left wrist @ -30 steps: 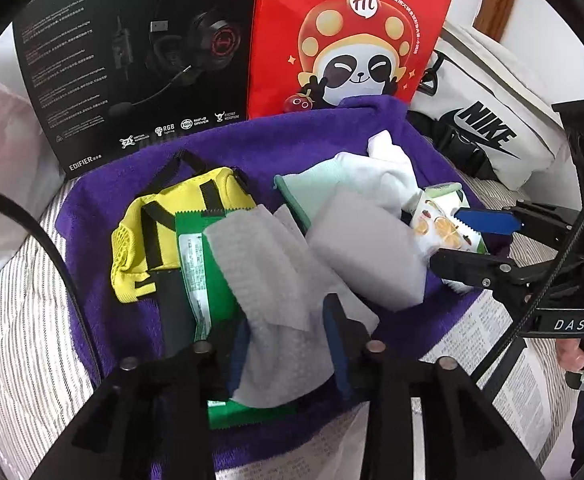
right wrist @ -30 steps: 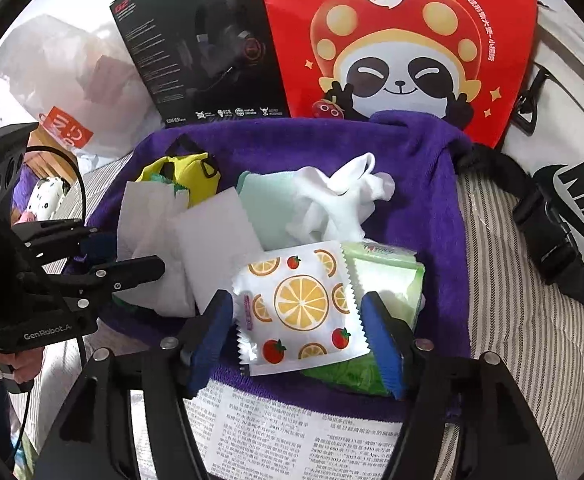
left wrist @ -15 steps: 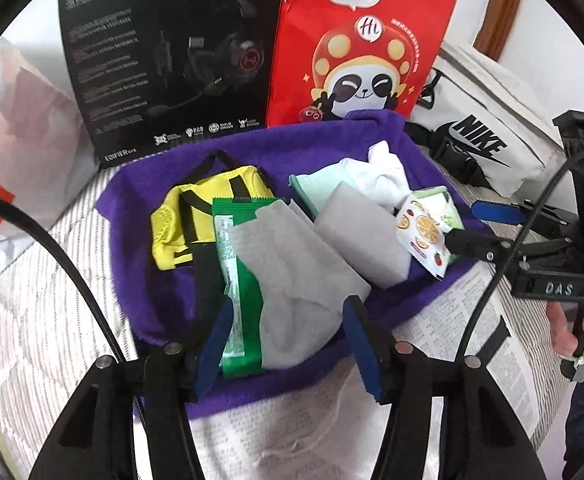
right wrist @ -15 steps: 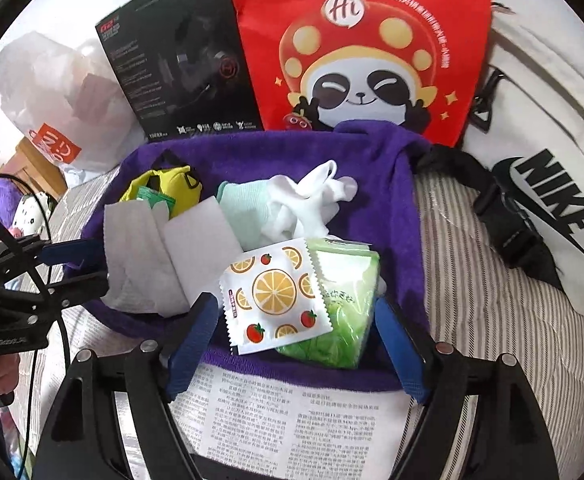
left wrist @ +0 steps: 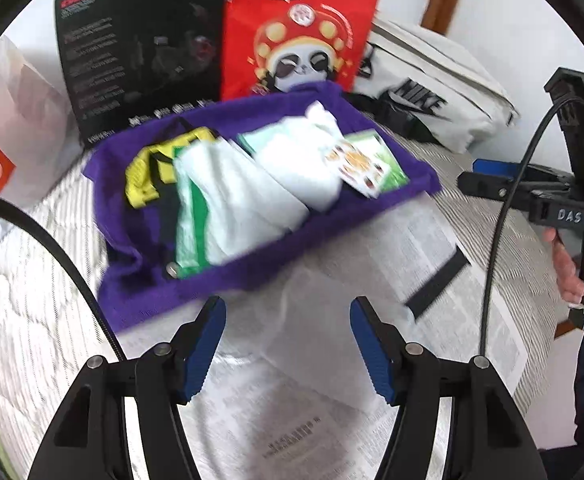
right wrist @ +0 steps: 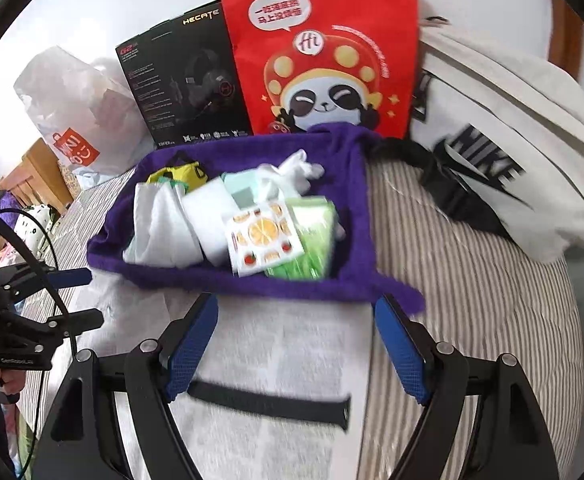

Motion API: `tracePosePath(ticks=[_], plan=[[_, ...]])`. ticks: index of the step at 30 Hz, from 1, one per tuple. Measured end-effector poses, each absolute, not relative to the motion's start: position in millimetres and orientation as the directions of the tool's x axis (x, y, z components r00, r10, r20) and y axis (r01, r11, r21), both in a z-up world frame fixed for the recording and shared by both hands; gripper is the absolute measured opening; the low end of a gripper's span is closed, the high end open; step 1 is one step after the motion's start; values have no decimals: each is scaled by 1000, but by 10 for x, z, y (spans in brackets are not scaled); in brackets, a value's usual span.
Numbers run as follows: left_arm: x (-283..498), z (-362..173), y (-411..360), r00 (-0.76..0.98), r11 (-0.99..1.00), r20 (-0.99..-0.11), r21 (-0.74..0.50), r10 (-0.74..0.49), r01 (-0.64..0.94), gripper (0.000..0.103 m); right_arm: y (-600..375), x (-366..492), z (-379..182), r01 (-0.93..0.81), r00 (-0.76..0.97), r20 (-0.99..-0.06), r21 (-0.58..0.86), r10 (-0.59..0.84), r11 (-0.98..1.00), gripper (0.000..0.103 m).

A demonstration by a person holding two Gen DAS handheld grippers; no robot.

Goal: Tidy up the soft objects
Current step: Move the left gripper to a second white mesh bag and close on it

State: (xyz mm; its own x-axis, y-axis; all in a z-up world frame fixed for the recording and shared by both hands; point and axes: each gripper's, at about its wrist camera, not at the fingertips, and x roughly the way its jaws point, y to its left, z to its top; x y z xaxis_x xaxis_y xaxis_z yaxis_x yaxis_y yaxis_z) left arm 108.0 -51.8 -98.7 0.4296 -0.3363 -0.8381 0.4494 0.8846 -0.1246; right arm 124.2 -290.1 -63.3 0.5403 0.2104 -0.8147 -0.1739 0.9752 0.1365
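Striped bed [right wrist: 472, 300], white wall behind; newspaper [right wrist: 292, 352] at near edge. Purple fleece towel [right wrist: 356, 184] beyond it carries soft packets in row, white folded cloths' [right wrist: 163, 224] long axes running away from camera. Left tongs [left wrist: 287, 344] and right tongs [right wrist: 296, 344] empty over newspaper, left jaws just widening.

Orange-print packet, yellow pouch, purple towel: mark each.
Orange-print packet [right wrist: 263, 236], right wrist view, on its orange slice.
Yellow pouch [left wrist: 141, 178], left wrist view, yellow side.
Purple towel [right wrist: 356, 184], right wrist view, bare right part.

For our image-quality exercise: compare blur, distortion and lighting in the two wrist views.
Left wrist view: motion blur smears the purple towel and its soft items; black fisheye vignette. Right wrist view: milder blur, red panda bag print legible, edges curved by the lens. Both: bright, even daylight, no hard shadows.
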Motion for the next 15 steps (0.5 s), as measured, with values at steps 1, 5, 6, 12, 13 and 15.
tracePosePath(ticks=[1,5,6,12,13,15], plan=[[1042,-1024,-544,425,880,-839,-123,-339,458,63,-2933,1177,-646,-169,539,-816,136,207,976,81],[954,-1155,-647,400,862,-844,-130,-356,491,69,-3059,921,-725,-148,524,-828,143,200,979,81],[947,-1173,-670,400,858,-845,-124,-354,499,73,-3080,883,-747,-144,520,-830,145,199,979,81],[1051,-1349,-763,368,844,-862,-118,-348,523,74,-3202,713,-866,-106,500,-840,183,212,977,81],[1056,-1366,-775,361,840,-863,-124,-354,529,74,-3210,700,-884,-104,496,-842,186,213,977,81],[1057,-1402,-809,349,826,-864,-125,-363,550,74,-3225,678,-923,-98,489,-846,189,213,977,81]])
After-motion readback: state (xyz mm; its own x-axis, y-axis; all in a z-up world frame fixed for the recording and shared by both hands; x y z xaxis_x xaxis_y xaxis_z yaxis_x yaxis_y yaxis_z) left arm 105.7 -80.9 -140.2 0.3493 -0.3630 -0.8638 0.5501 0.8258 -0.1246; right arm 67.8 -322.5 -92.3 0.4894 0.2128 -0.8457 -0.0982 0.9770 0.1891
